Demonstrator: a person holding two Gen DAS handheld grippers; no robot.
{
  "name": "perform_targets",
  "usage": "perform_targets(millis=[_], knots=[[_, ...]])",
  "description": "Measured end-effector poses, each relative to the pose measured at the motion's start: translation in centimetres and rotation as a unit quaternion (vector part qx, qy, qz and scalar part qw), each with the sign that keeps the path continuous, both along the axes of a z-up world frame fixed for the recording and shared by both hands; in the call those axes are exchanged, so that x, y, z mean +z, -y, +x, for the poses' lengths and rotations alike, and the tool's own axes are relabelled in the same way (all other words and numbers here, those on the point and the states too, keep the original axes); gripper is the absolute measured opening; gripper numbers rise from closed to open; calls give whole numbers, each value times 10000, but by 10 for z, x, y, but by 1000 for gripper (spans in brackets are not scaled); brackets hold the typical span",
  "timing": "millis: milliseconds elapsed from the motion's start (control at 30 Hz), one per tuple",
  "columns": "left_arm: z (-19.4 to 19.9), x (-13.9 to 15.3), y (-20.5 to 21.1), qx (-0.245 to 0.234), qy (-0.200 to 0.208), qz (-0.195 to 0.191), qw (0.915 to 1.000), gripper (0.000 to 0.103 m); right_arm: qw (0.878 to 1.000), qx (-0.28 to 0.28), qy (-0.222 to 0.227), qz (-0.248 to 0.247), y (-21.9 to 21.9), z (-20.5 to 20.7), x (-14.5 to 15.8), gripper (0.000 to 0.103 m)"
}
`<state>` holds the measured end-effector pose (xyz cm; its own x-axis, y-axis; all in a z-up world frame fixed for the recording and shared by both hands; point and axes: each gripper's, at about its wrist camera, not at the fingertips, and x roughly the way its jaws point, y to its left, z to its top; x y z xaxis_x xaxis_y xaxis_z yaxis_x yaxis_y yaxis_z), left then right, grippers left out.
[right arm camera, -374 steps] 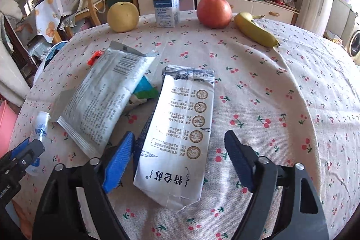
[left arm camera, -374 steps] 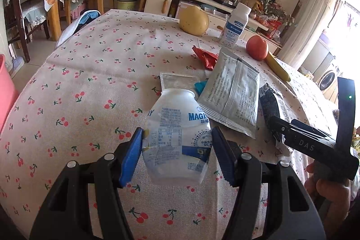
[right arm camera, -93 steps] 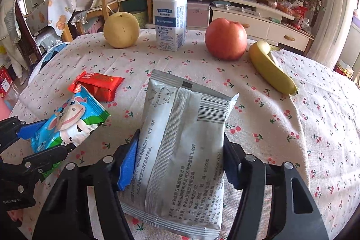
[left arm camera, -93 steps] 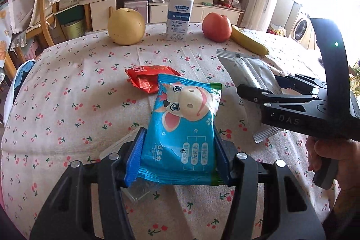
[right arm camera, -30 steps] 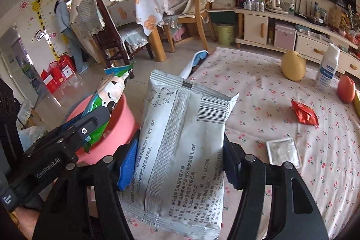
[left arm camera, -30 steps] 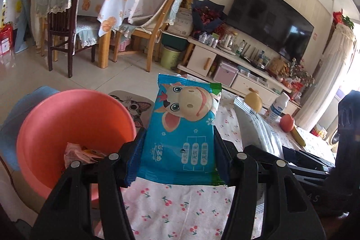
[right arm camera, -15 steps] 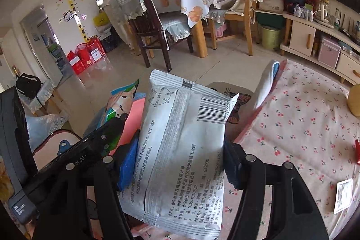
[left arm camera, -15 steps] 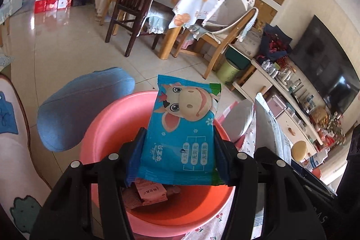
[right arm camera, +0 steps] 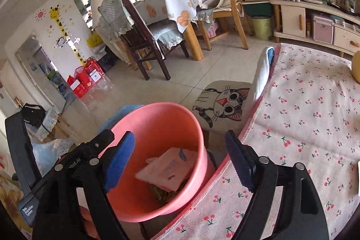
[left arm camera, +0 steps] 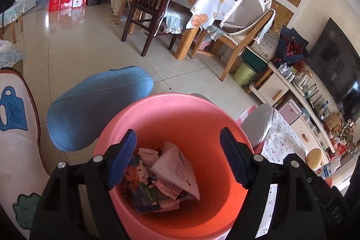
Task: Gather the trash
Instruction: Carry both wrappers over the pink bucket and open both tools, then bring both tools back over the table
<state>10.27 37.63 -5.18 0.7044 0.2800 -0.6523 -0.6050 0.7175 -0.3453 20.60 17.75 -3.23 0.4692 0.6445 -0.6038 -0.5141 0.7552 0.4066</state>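
Observation:
A pink plastic bin (left arm camera: 171,111) stands on the floor beside the table; it also shows in the right wrist view (right arm camera: 157,118). Several wrappers (left arm camera: 166,172) lie in its bottom, with a pale packet (right arm camera: 168,168) on top. My left gripper (left arm camera: 180,159) is open and empty directly above the bin. My right gripper (right arm camera: 182,163) is open and empty, held over the bin's right side by the table edge. The left gripper's body (right arm camera: 74,161) shows at the left of the right wrist view.
The table with the cherry-print cloth (right arm camera: 315,118) is at the right. A cat-face stool cushion (right arm camera: 225,102) and a blue cushion (left arm camera: 96,102) stand next to the bin. Wooden chairs (left arm camera: 153,6) and a second table stand further back on the tiled floor.
Both grippers have opened. The blue cartoon packet and the grey-white packet have left the jaws and lie in the bin. The left gripper has moved closer over the bin.

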Motion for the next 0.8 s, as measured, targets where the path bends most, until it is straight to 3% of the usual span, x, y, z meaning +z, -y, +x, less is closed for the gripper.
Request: perform_targets(millis=[200, 467, 633, 800], knots=[[10, 2, 20, -280, 71, 72, 9996, 88, 9991, -407, -91, -4, 40, -6, -4, 91], [23, 6, 54, -751, 168, 180, 9969, 94, 9979, -638, -17, -82, 84, -26, -1, 92], [31, 8, 81, -1053, 86, 376, 9937, 96, 9967, -791, 74, -159, 107, -36, 4, 92], [34, 8, 104, -1379, 192, 325, 9897, 96, 9946, -965, 122, -354, 130, -43, 5, 92]])
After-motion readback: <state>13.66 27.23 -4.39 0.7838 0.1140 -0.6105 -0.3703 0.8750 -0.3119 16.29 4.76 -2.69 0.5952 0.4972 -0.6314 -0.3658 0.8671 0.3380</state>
